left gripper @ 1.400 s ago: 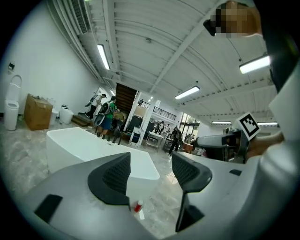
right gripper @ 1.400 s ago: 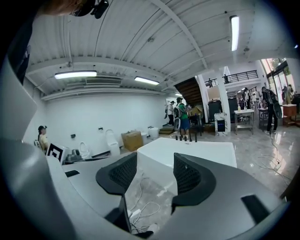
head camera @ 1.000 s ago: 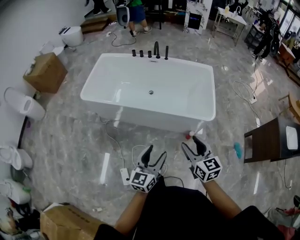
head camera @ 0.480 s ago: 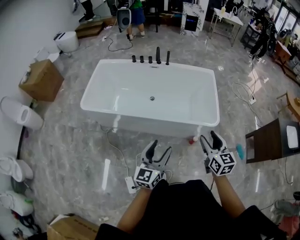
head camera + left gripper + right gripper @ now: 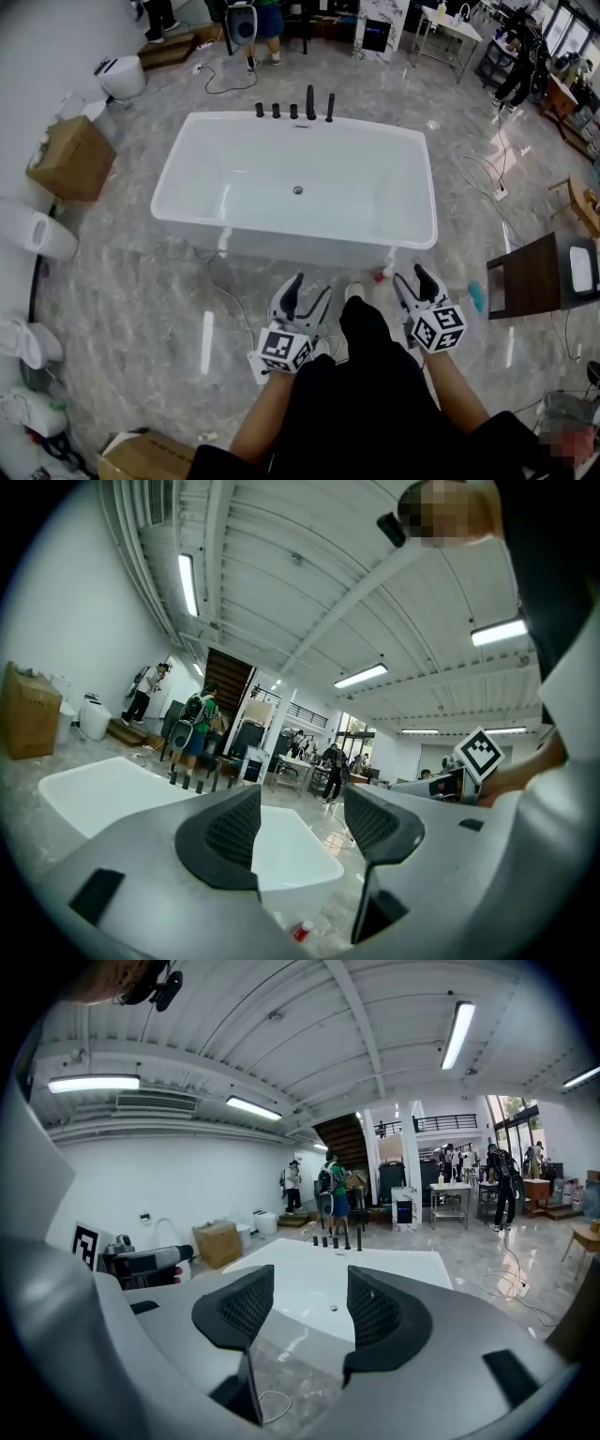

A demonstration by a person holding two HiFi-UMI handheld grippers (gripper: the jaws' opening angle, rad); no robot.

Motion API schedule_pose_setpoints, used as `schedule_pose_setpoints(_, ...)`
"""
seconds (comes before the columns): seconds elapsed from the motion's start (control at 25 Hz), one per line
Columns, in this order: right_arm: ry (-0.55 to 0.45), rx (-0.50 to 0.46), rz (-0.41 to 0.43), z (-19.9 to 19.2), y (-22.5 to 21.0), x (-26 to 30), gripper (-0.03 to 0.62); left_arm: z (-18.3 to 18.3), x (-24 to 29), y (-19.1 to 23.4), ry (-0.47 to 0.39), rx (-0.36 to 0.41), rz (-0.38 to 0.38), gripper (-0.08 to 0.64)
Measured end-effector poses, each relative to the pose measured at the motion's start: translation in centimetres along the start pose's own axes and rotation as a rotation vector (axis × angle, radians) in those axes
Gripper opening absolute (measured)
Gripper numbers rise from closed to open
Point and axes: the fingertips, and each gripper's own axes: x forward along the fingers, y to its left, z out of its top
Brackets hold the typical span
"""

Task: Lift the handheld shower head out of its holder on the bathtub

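Stepped forward: leg point(image 5: 364, 323) and shoe point(image 5: 354, 292) now out between grippers, bathtub point(image 5: 291, 246) slightly nearer. Carried low at waist, pointing ahead for walk-up: left gripper point(image 5: 310, 289), right gripper point(image 5: 411, 277). Both jaws parted wide, nothing between them. Row of black fittings point(image 5: 293, 111) on far tub rim. Handheld shower head point(image 5: 330, 106) probably rightmost tall post, too small to be sure. Sits well apart from both grippers, across whole tub, nearer right gripper's side.

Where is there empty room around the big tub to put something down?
Bare floor lies between the bathtub and the cardboard box, and the tub's inside is empty. The near side is crowded: a cable, a red-capped bottle.
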Motion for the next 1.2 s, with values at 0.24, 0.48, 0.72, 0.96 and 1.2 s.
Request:
schedule_pose_setpoints(0.24,-0.061,-0.01,-0.009,2.2,-0.5,3.1,0.213,1.8,1.4,2.5,-0.045,-0.068,0.045,0.255)
schedule_pose_setpoints(0.48,-0.064,0.002,0.035,3.4,-2.2,8.8,0.213,2.9,6.8,3.5,-0.035,0.03,0.027,0.255)
schedule_pose_setpoints(0.72,-0.069,0.037,0.032,5.7,-7.8,15.0,0.213,3.5,15.0,6.5,0.0,0.04,0.033,0.255)
schedule_pose_setpoints(0.96,-0.066,0.075,0.051,8.1,-14.3,19.8,0.213,4.1,25.1,7.3,0.032,0.023,-0.003,0.256)
schedule_pose_setpoints(1.2,-0.049,0.112,0.032,8.7,-20.8,21.9,0.213,3.9,33.7,6.6,0.084,0.04,-0.044,0.256)
